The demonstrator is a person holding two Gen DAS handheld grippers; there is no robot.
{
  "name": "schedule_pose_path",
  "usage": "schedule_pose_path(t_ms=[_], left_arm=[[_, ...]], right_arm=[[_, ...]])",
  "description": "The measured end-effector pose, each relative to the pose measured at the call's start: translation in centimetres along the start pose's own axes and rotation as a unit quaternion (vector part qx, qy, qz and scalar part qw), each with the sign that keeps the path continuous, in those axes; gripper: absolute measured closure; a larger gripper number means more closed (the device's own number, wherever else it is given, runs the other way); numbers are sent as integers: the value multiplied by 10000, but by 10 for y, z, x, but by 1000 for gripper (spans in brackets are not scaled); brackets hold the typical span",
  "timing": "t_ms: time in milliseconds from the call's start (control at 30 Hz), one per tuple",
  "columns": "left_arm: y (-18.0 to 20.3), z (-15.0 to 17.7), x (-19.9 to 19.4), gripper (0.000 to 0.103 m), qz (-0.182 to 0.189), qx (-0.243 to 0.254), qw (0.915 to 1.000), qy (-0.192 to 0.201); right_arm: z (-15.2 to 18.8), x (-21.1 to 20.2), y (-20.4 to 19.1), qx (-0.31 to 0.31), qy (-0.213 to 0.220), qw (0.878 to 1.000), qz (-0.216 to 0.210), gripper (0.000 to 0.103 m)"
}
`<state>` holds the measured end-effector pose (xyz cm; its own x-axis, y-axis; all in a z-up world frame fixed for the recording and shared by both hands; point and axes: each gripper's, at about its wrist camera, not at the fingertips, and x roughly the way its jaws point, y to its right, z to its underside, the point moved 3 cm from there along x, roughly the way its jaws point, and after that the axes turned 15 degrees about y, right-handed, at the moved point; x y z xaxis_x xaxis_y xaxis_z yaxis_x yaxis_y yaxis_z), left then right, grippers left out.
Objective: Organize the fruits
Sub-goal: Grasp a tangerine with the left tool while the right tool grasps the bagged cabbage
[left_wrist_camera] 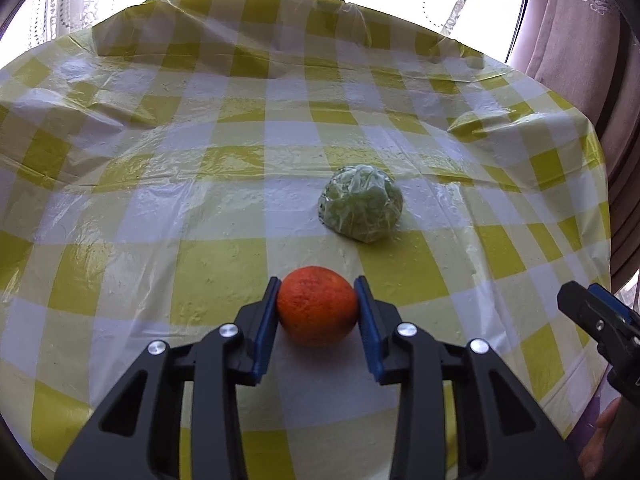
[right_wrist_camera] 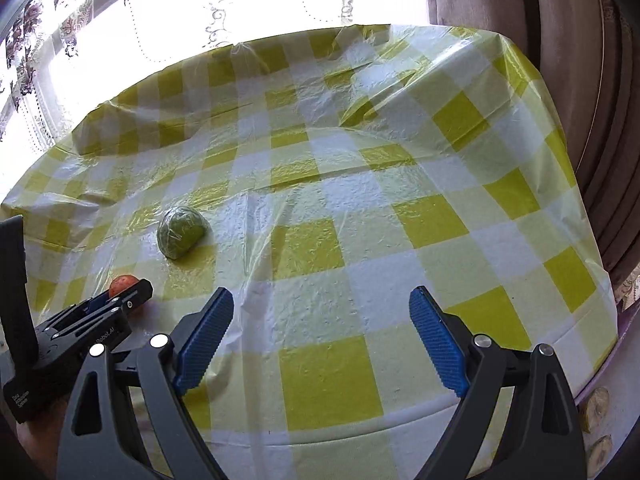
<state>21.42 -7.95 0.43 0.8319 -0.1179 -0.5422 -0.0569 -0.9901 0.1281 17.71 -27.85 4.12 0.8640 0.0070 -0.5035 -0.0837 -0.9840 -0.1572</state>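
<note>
Left hand-held gripper (left_wrist_camera: 316,294) clamps orange (left_wrist_camera: 317,304); wrapped green fruit (left_wrist_camera: 361,203) beyond; right (right_wrist_camera: 322,300) spread.

Your left tool (left_wrist_camera: 316,312) was low and level, its 2 blue pads (left_wrist_camera: 266,328) pressed against a held fruit. Your right tool (right_wrist_camera: 322,344) hovered empty, its 2 fingers spread wide.

Seen from the left wrist, the left gripper (left_wrist_camera: 316,304) has its pads touching both sides of the orange (left_wrist_camera: 317,307), so no gap remains there. The plastic-wrapped green fruit (left_wrist_camera: 361,203) sits at one o'clock beyond it, apart, with bare checked tablecloth (left_wrist_camera: 160,200) from nine to twelve. The right gripper (right_wrist_camera: 322,344) is spread wide over bare cloth, with passage from twelve to three o'clock.
</note>
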Motion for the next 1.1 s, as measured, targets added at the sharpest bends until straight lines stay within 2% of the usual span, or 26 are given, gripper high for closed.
schedule_pose_path(t_ms=[200,400,600,1000,1100], left_arm=[[-21,-3,-8,66,-213,-497,9983,221],[-50,-10,-19,66,-683,-892,9924,510],[-72,-9,-22,67,-923,-1168,9875,522],[-84,-10,-28,67,-777,-1393,9855,571],[-85,-10,-28,67,-750,-1405,9856,563]], right_arm=[[-4,26,-43,-417,-98,9989,-175,16],[-4,51,-85,-785,-219,9959,-400,16],[-8,73,-124,-1185,-264,9909,-586,16],[-4,114,-152,-1433,-590,9860,-611,18],[-1,120,-153,-1429,-676,9853,-647,22]])
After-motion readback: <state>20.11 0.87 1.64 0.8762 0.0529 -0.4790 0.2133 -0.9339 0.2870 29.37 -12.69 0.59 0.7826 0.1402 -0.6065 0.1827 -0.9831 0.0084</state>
